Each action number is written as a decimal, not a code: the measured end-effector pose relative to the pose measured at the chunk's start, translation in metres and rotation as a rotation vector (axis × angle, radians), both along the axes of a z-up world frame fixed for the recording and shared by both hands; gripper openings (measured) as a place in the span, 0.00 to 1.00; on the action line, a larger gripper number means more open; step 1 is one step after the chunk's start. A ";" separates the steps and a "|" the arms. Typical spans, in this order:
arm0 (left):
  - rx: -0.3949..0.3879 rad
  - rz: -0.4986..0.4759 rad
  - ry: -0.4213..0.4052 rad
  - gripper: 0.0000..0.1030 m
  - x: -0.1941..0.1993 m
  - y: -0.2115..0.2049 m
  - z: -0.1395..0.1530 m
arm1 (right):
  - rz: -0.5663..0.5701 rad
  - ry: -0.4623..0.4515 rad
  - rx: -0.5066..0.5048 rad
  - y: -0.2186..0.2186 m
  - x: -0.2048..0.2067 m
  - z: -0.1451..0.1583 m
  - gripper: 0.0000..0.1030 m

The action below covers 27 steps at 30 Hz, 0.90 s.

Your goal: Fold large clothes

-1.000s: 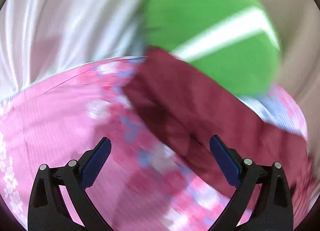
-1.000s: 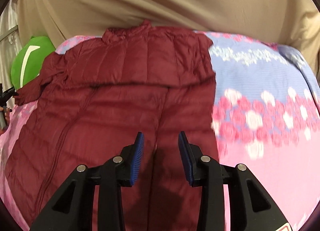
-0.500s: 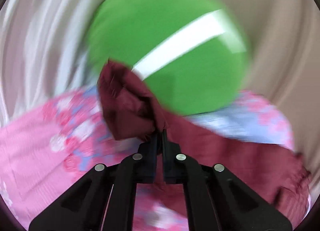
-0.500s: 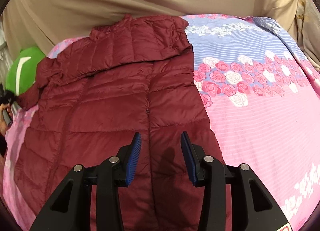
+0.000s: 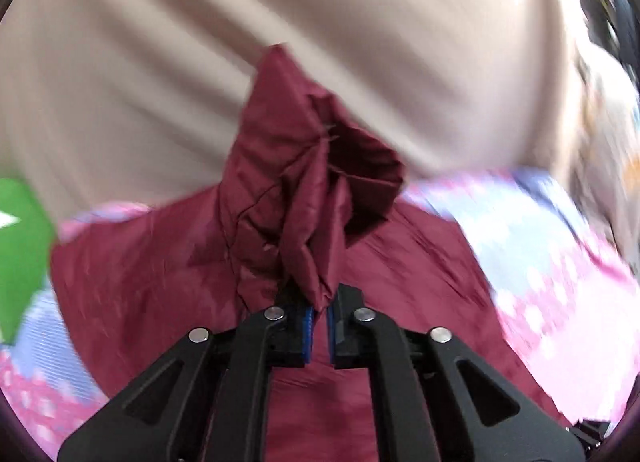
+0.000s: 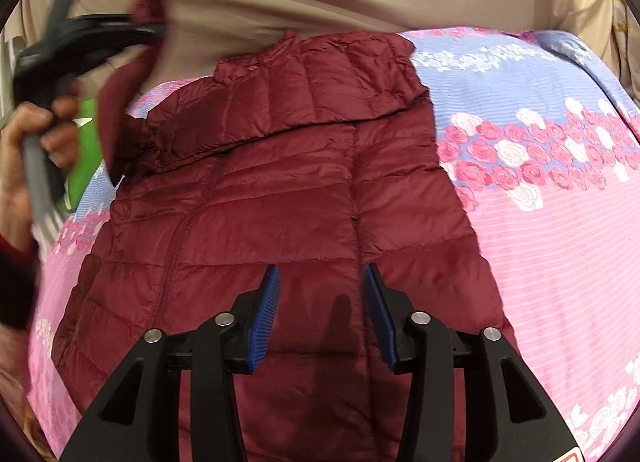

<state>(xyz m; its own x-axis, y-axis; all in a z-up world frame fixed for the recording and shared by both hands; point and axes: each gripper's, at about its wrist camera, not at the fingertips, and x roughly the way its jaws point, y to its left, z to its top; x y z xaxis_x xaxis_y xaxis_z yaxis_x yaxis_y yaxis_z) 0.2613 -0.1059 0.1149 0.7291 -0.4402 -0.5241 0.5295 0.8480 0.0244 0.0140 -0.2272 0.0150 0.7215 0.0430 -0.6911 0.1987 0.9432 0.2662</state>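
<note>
Floral bedspread (image 6: 560, 221): left tool (image 5: 319, 314) raised, pinching jacket (image 6: 280, 201) sleeve; right tool (image 6: 320, 302) opening, empty.

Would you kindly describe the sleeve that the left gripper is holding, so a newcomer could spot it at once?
Start from the pink and blue floral bedspread, where a dark red quilted puffer jacket lies spread flat. At its far left side, one dark red sleeve rises off the bed, its cuff pinched in the left gripper. It is the jacket's only lifted part.

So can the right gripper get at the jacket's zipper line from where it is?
Probably yes: the right gripper hangs with jaws opening and nothing between them over the maroon puffer jacket, its zipper line uncovered just ahead.
</note>
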 end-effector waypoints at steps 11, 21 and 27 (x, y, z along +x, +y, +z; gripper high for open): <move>-0.099 -0.032 0.259 0.87 -0.013 -0.001 -0.093 | -0.035 0.020 0.101 -0.062 0.004 0.000 0.50; -0.379 0.330 0.391 0.91 0.031 0.174 -0.092 | 0.062 0.075 0.218 -0.058 0.124 0.000 0.56; -0.450 0.506 0.511 0.78 0.054 0.241 -0.130 | 0.069 0.117 0.139 -0.031 0.179 -0.006 0.34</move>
<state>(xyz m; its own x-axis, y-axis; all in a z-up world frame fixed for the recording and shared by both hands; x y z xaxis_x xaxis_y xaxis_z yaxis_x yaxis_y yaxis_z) 0.3149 0.1355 -0.0149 0.6158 -0.3702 -0.6955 -0.0622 0.8571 -0.5113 0.1929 -0.2582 0.0085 0.6285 0.1902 -0.7542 0.1722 0.9115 0.3734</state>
